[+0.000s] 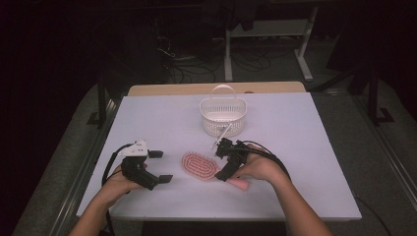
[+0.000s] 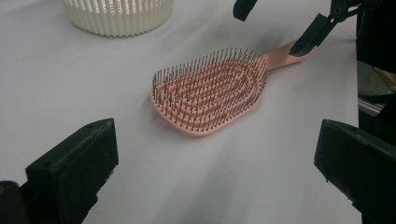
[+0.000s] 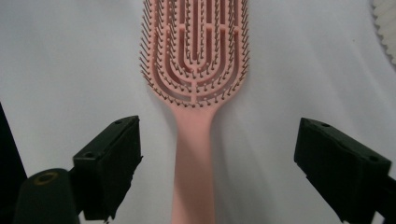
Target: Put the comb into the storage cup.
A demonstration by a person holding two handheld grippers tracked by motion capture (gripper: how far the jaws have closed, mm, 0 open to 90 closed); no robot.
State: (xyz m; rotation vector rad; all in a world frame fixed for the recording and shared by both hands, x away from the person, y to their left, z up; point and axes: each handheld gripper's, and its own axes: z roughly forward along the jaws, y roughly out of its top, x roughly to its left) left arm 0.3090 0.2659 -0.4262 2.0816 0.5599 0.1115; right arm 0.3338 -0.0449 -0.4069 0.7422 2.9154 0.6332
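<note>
A pink hairbrush (image 1: 199,166) lies bristles up on the white table (image 1: 305,147), its handle pointing right toward the person. My right gripper (image 1: 221,162) stands open over the handle. In the right gripper view the handle (image 3: 194,177) runs up between the two wide-apart jaws of that gripper (image 3: 217,163), and neither pad touches it. My left gripper (image 1: 160,166) rests open to the left of the brush head, with nothing between its jaws. In the left gripper view the brush (image 2: 210,91) lies ahead of the left gripper (image 2: 215,172), and the right gripper (image 2: 275,23) straddles the handle end.
A white slotted basket (image 1: 206,105) with an upright handle stands behind the brush at the table's middle; its wall (image 2: 116,18) shows in the left gripper view. The floor beyond holds cables and desk legs. Bare table lies to the far left and right.
</note>
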